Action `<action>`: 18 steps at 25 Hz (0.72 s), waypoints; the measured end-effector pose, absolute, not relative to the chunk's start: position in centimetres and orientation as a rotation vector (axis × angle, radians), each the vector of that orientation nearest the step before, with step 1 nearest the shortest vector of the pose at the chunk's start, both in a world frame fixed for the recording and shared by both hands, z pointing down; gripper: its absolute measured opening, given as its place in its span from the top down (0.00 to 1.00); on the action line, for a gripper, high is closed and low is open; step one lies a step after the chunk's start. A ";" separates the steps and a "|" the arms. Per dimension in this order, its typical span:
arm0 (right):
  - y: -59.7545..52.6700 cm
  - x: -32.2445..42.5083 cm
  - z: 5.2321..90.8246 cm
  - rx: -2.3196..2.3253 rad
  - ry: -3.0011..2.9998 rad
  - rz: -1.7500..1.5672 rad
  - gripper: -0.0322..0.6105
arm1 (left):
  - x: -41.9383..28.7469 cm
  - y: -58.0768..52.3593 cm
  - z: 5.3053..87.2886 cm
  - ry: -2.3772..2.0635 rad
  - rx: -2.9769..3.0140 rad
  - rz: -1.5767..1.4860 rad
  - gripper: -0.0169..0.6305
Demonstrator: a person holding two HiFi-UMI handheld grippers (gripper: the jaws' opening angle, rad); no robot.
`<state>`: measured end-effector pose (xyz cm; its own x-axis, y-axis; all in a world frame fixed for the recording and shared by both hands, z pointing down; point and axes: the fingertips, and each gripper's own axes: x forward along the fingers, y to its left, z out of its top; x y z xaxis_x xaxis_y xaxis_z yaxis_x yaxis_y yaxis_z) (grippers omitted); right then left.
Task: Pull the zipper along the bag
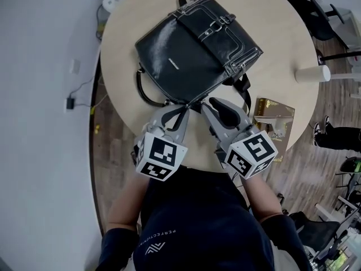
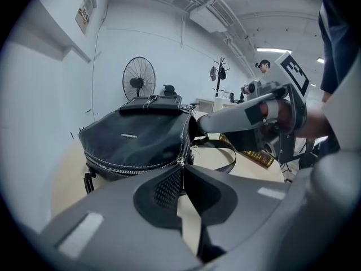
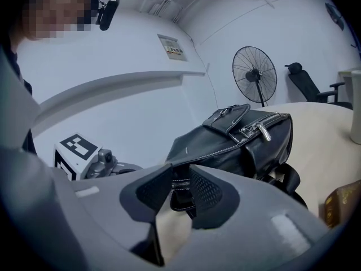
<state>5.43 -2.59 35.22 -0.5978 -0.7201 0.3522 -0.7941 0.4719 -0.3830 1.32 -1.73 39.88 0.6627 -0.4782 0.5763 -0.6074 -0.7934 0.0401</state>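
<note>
on the round pale table (image 1: 282, 44), by its near edge: glossy black leather bag (image 1: 192, 49), white stitching, buckled flap, silver zipper (image 2: 132, 169) along the side. left gripper (image 2: 181, 174) pinched on the zipper pull (image 2: 181, 164); right gripper (image 3: 180, 179) spread around the bag's zipper end.

The glossy black leather bag (image 1: 194, 47) has white stitching along its flap, and its silver zipper (image 2: 135, 168) runs as a line of fine bright teeth. The round wooden table (image 1: 282, 27) is pale beige. The left gripper (image 1: 179, 109) and right gripper (image 1: 210, 104) are grey with black mesh-patterned pads, each bearing a cube of black-and-white square markers. The flat patterned box (image 1: 274, 114) is gold and brown; the cylindrical cup (image 1: 313, 73) is white.
</note>
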 end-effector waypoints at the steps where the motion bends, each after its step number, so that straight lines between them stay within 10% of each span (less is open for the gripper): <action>1: -2.7 5.5 35.2 1.338 -2.569 0.784 0.80 | 1.3 -1.7 39.9 -0.868 2.655 0.821 0.93; 18: -4.2 4.5 35.7 1.364 -2.547 1.356 0.70 | 1.2 -1.8 40.1 -0.755 2.741 0.868 0.93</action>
<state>4.52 -4.20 35.73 -0.6335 -0.7032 0.3228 -0.6606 0.2743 -0.6989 1.22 -1.84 40.13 0.7024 -0.4162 0.5774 -0.5143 -0.8576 0.0073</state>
